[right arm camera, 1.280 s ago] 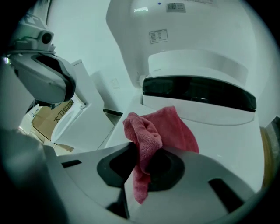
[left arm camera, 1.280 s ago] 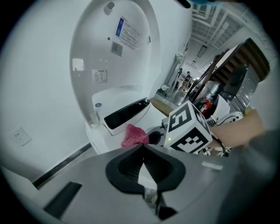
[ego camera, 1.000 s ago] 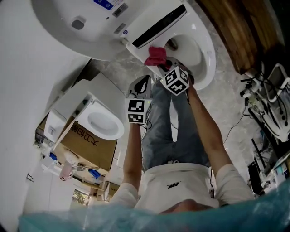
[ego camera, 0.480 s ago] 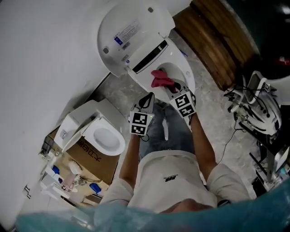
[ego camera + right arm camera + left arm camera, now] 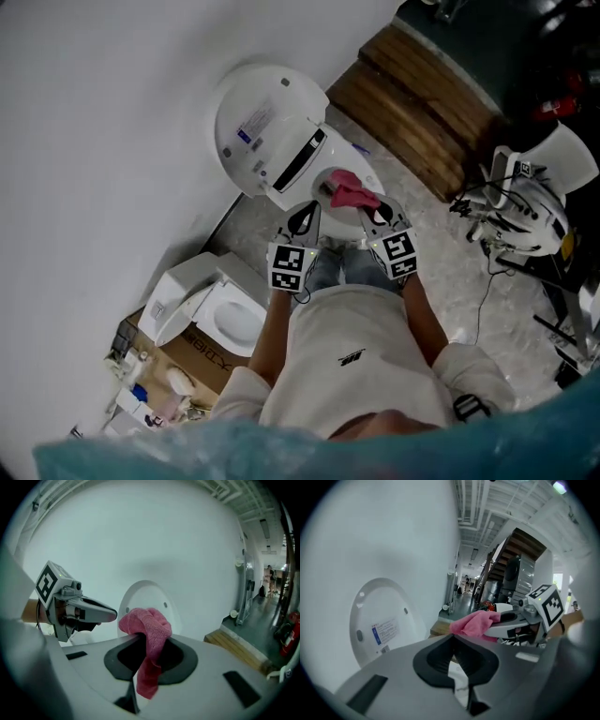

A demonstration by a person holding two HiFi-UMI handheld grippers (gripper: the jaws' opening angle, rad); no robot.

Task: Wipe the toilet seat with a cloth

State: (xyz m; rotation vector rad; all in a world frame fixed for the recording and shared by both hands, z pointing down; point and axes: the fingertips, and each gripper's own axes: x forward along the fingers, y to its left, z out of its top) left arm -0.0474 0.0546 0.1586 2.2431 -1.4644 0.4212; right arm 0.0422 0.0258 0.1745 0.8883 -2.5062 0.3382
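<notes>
The white toilet stands with its lid (image 5: 261,131) raised and its seat (image 5: 330,178) down. My right gripper (image 5: 375,214) is shut on a pink cloth (image 5: 354,190), which hangs above the bowl's front. In the right gripper view the cloth (image 5: 147,634) bunches over the jaw tips and drapes down between them, with the lid (image 5: 146,597) behind. My left gripper (image 5: 302,223) hovers beside it on the left, shut with nothing in it. The left gripper view shows the lid (image 5: 379,620), the cloth (image 5: 474,623) and the right gripper (image 5: 513,620) at the right.
A second toilet (image 5: 230,319) rests on a cardboard box (image 5: 192,361) at lower left, with small bottles nearby. Wooden steps (image 5: 422,98) lie beyond the toilet. Cables and equipment (image 5: 520,211) crowd the right side. A white wall (image 5: 112,112) runs along the left.
The head view has risen and drawn back from the toilet. Both grippers have come back towards the person; the cloth has moved from the seat's hinge end to above the bowl's front.
</notes>
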